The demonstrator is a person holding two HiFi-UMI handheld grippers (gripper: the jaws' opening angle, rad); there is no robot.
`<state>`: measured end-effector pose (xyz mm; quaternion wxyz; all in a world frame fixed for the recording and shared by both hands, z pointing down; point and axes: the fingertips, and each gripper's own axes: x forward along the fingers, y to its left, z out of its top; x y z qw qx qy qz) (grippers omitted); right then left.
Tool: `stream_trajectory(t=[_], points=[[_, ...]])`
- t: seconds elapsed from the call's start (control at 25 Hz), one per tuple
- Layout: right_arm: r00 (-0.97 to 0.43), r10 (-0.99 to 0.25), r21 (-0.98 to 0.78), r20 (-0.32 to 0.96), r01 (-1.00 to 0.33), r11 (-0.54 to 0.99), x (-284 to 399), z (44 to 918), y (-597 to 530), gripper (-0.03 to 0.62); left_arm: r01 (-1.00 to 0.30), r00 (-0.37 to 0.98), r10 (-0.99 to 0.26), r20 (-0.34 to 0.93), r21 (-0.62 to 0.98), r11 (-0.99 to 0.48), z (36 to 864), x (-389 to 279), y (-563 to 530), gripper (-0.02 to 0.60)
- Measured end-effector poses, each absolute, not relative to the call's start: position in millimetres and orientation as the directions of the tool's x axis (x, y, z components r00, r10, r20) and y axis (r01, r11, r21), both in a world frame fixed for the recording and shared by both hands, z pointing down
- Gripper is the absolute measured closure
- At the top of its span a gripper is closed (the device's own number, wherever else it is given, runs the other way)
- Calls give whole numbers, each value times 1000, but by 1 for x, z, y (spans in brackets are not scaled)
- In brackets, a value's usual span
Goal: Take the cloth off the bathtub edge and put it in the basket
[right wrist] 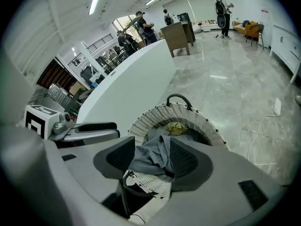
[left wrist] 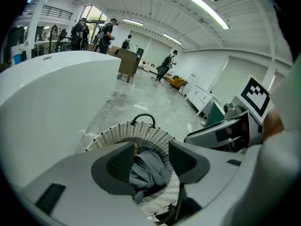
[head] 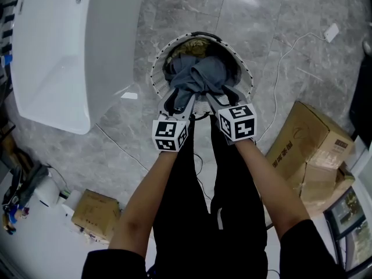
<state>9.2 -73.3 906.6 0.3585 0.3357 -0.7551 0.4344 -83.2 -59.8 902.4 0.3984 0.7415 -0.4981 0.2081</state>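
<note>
The grey cloth (head: 197,74) lies bunched inside the white woven basket (head: 158,63) on the floor, with its near end over the rim closest to me. My left gripper (head: 180,102) and right gripper (head: 222,97) hang side by side over that near rim, both pointing down into the basket. In the left gripper view the cloth (left wrist: 148,171) shows in the gap between wide-apart jaws, and the pads do not press it. The right gripper view shows the same: the cloth (right wrist: 153,157) lies between spread jaws. The white bathtub (head: 58,51) stands to the left.
A yellowish item (right wrist: 178,127) lies deeper in the basket, which has a black handle (left wrist: 143,118) on its far side. Cardboard boxes stand at the right (head: 308,138) and lower left (head: 96,214). A white cable (head: 285,57) runs over the marble floor. People (left wrist: 106,34) stand far off.
</note>
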Motion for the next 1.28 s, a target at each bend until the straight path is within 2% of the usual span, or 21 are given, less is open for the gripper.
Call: stream_trajectory(t=[0.2,0.64,0.88,1.28], points=[[-538,-212,-426,816,-807,409,17,894,-75,362,-907,414,-607,679,361,-215,881,-78,-66,356],[-550,-370,-388,748,-816,428,42,808,-100,362,-907,400,-712,577,363,-215,791,-58,-94,356],[-511,-491,-392,705,-859,331,65,710,-85,362,-894,419,-751,511,377,-242,700,-49,-106,356],[-521,-674,-304,523,-854,423,61,510,-96,362,-846,514,-765,388,374,-379,525,-38,-105,356]])
